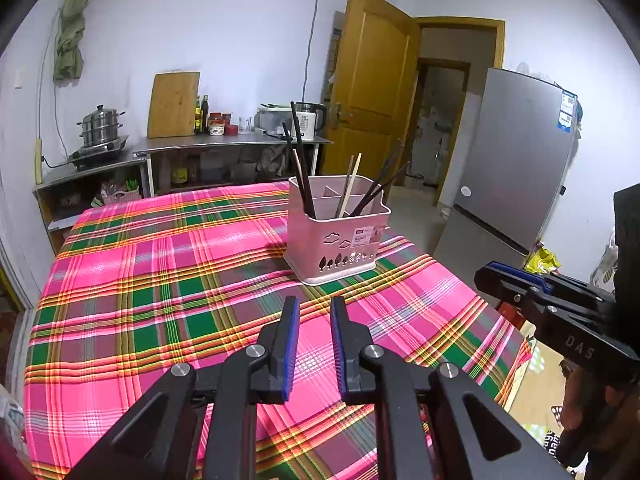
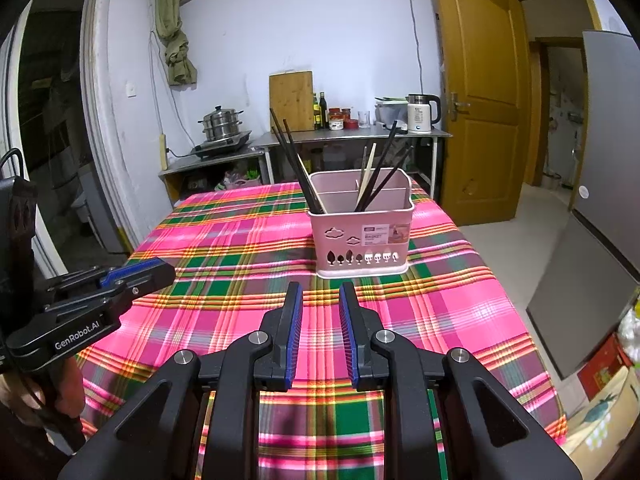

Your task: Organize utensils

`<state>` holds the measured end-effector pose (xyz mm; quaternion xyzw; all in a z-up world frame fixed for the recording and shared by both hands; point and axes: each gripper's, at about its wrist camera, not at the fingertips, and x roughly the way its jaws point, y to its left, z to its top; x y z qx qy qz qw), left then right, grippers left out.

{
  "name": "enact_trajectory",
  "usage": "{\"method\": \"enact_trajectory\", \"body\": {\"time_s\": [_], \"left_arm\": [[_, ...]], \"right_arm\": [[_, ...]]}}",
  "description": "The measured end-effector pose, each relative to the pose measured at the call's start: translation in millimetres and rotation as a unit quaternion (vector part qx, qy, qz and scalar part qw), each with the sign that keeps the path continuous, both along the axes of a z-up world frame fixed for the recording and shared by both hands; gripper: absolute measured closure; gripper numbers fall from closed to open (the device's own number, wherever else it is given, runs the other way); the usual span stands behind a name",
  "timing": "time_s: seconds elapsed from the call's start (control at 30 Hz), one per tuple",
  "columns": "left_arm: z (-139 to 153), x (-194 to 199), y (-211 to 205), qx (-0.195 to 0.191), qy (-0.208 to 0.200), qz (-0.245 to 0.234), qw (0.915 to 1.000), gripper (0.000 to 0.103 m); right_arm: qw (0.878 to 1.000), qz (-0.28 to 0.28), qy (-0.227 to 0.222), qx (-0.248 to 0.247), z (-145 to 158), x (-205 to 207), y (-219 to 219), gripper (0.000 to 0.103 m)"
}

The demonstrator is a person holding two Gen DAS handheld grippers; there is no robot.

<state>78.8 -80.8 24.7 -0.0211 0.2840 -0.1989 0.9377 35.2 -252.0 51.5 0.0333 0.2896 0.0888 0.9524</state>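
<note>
Left gripper [image 1: 315,312] and right gripper [image 2: 320,298] narrowly parted, empty — pink utensil basket [image 2: 362,236] ahead, chopsticks [image 2: 298,170] inside, plaid tablecloth [image 2: 240,248].

bare tablecloth [image 2: 224,248] ahead, pink holder [image 2: 362,236] blocking far centre

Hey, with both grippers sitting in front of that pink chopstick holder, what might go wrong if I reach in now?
1. The chopsticks lean outward in different directions, so a gripper going in may knock neighbours or grab two.
2. The pink holder looks light and stands loose on the plaid tablecloth; a sideways pull could tip or slide it.
</note>
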Motion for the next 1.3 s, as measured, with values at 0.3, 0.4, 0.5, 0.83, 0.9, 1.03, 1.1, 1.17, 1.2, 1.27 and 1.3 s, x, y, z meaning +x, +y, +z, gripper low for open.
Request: {"method": "enact_trajectory", "body": {"time_s": [0.3,0.4,0.5,0.83,0.9,1.03,1.1,1.17,1.2,1.27,1.3], "left_arm": [[-0.8,0.5,-0.3,0.000,0.000,0.000,1.0000,0.088],[-0.9,0.6,-0.4,0.000,0.001,0.001,1.0000,0.088],[-1.1,0.4,0.1,0.000,0.002,0.002,1.0000,0.088],[-0.9,0.0,0.8,0.001,0.002,0.003,1.0000,0.088],[-1.4,0.6,0.3,0.001,0.003,0.003,1.0000,0.088],[-1.5,0.7,0.4,0.001,0.003,0.002,1.0000,0.088],[-1.5,0.6,0.5,0.001,0.004,0.002,1.0000,0.088],[-2.6,1.0,-0.1,0.002,0.004,0.002,1.0000,0.088],[-2.5,1.0,-0.3,0.002,0.004,0.002,1.0000,0.088],[-3.7,1.4,-0.2,0.002,0.005,0.000,1.0000,0.088],[-4.4,1.4,0.0,0.002,0.005,0.000,1.0000,0.088]], "right_arm": [[1.000,0.000,0.002,-0.001,-1.2,0.5,0.2,0.084],[1.000,0.000,0.003,-0.001,-1.2,0.5,0.3,0.084],[1.000,0.000,0.002,-0.001,-1.1,1.1,0.1,0.084],[1.000,-0.001,0.004,-0.002,-1.5,1.5,0.0,0.084],[1.000,-0.001,0.003,-0.001,-1.4,1.6,0.0,0.084],[1.000,-0.001,0.004,-0.001,-1.5,1.7,-0.4,0.084],[1.000,-0.001,0.005,-0.002,-1.5,1.8,-0.4,0.084],[1.000,0.000,0.005,-0.002,-1.4,1.7,-0.6,0.084],[1.000,-0.001,0.005,-0.002,-1.2,1.6,-0.9,0.084],[1.000,-0.001,0.004,-0.002,-1.2,1.9,-0.5,0.084],[1.000,-0.001,0.004,-0.002,-1.1,1.7,-0.8,0.084]]}}
